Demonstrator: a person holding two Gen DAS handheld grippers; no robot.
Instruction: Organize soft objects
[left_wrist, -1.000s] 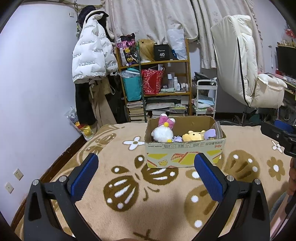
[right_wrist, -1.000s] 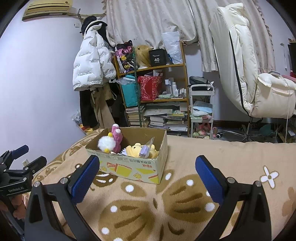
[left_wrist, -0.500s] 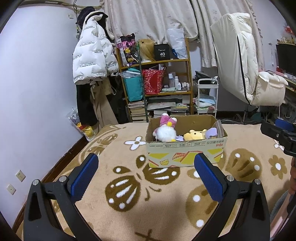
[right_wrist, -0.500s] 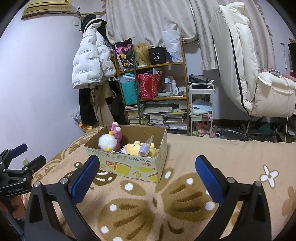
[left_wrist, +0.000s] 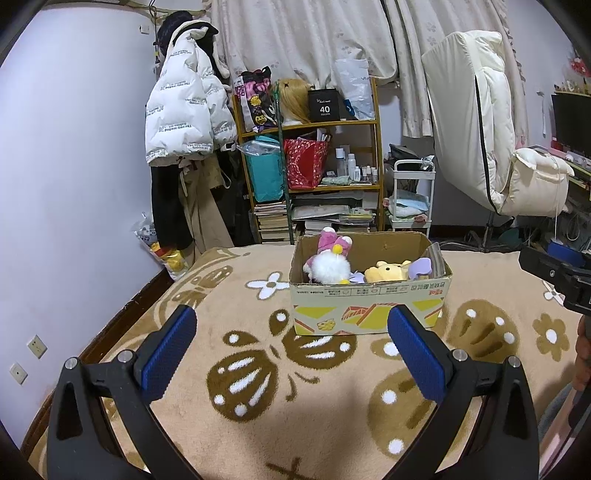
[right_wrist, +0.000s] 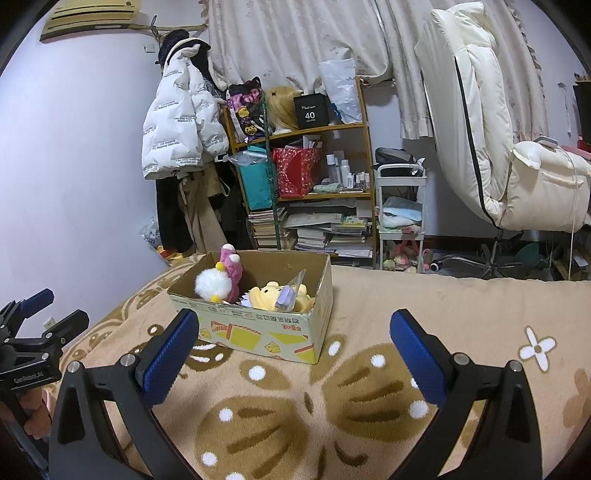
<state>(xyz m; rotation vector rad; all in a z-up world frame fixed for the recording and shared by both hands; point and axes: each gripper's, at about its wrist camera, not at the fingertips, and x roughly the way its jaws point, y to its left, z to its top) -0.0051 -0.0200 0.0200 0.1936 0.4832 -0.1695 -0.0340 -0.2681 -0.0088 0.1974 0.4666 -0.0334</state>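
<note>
A cardboard box (left_wrist: 369, 306) stands on the beige patterned blanket (left_wrist: 258, 369). In it lie a white fluffy plush (left_wrist: 330, 267), a pink plush (left_wrist: 332, 240) and a yellow bear plush (left_wrist: 386, 271) with a purple item beside it. The box also shows in the right wrist view (right_wrist: 258, 332) with the white plush (right_wrist: 212, 284) and yellow bear (right_wrist: 267, 297). My left gripper (left_wrist: 291, 350) is open and empty, short of the box. My right gripper (right_wrist: 293, 350) is open and empty, right of the box front.
A wooden shelf (left_wrist: 314, 166) with bags, bottles and books stands behind the bed. A white puffer jacket (left_wrist: 181, 118) hangs at the left. A cream recliner chair (left_wrist: 498, 147) and a small white cart (left_wrist: 410, 199) are at the right.
Both grippers have drifted slightly; the box sits a little lower and nearer in both views. Both stay open and empty.
</note>
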